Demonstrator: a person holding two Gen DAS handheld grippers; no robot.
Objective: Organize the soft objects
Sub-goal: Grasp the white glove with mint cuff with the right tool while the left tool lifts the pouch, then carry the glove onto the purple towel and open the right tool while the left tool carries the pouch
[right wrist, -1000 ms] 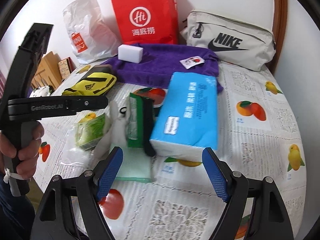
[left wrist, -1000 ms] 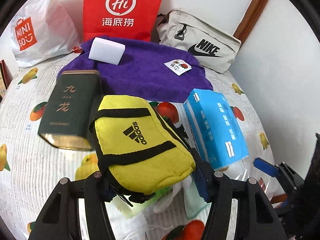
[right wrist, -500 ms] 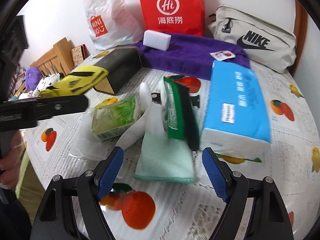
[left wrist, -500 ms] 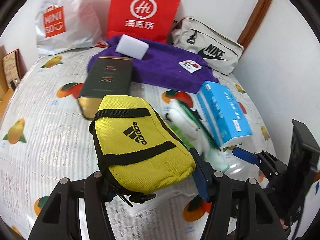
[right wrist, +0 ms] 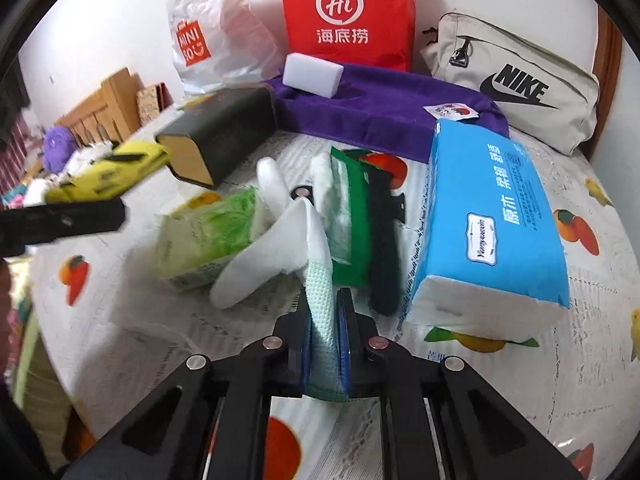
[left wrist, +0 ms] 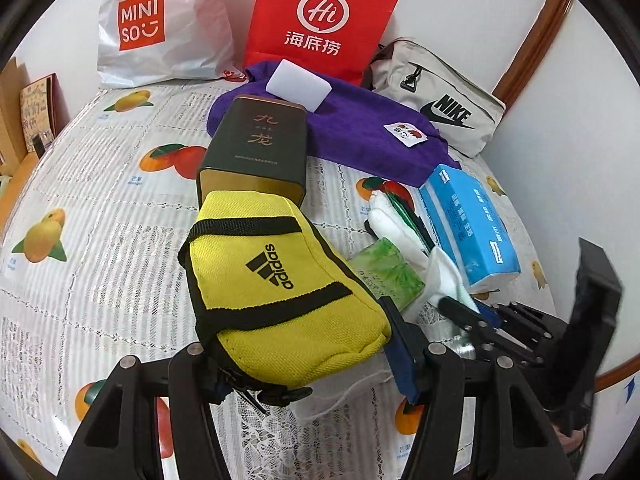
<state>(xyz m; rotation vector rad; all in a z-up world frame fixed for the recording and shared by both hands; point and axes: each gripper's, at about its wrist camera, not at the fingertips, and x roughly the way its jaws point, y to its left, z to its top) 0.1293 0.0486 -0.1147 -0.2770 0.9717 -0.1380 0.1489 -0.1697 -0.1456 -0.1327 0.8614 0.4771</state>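
1. Mint-green cloth [right wrist: 322, 320]: on the fruit-print tablecloth [right wrist: 520, 380] beside the blue tissue pack [right wrist: 492, 216], pinched between the closing jaws of the right gripper [right wrist: 325, 344].
2. Yellow pouch [left wrist: 276, 292]: zipped, clamped in the left gripper [left wrist: 304, 364], half-wide.

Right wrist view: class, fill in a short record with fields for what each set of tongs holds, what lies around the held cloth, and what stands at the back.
right tongs: closing, pads pressing on the pale green cloth
left tongs: holding the yellow Adidas pouch
beside cloth: white glove, green wipes pack, blue tissue pack
behind: dark tin box, purple towel with white sponge on it
back wall: red Haidilao bag, Miniso bag, Nike bag
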